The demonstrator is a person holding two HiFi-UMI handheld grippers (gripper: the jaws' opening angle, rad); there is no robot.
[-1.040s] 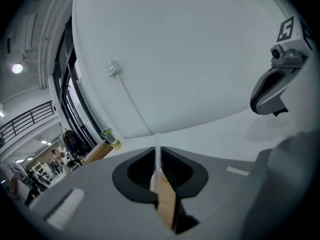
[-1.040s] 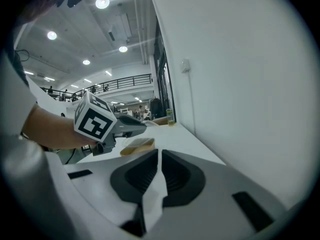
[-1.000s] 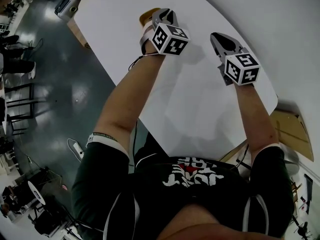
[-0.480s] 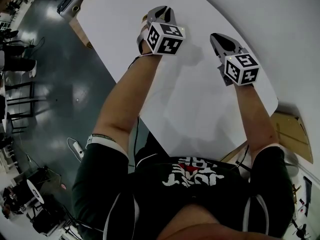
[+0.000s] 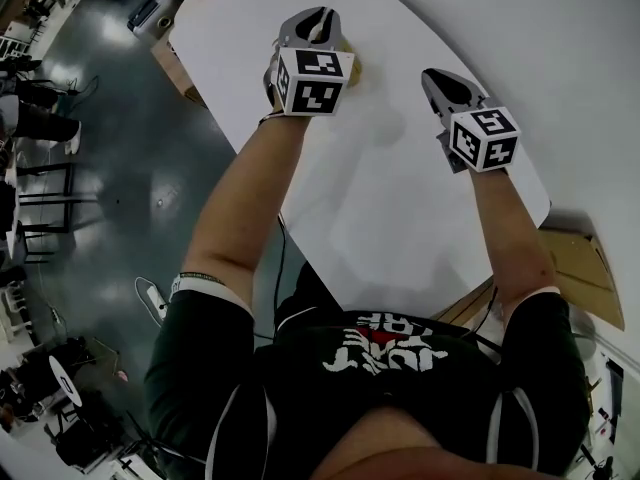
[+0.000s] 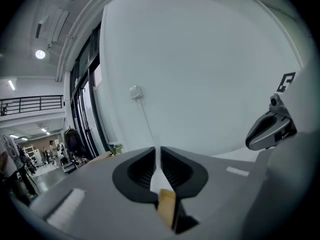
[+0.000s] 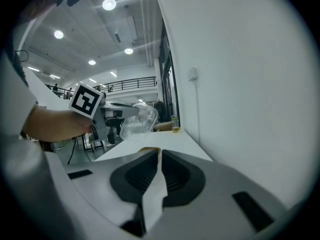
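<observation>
A flat tan piece (image 5: 353, 65) lies on the white table (image 5: 400, 198).

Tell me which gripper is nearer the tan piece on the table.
Left. The left gripper hangs close beside the tan piece, at its left in the head view; the right gripper is farther off to its right.

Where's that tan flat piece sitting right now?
In the head view the tan piece lies on the white table, just right of the left gripper, which holds a clear plastic cover.
</observation>
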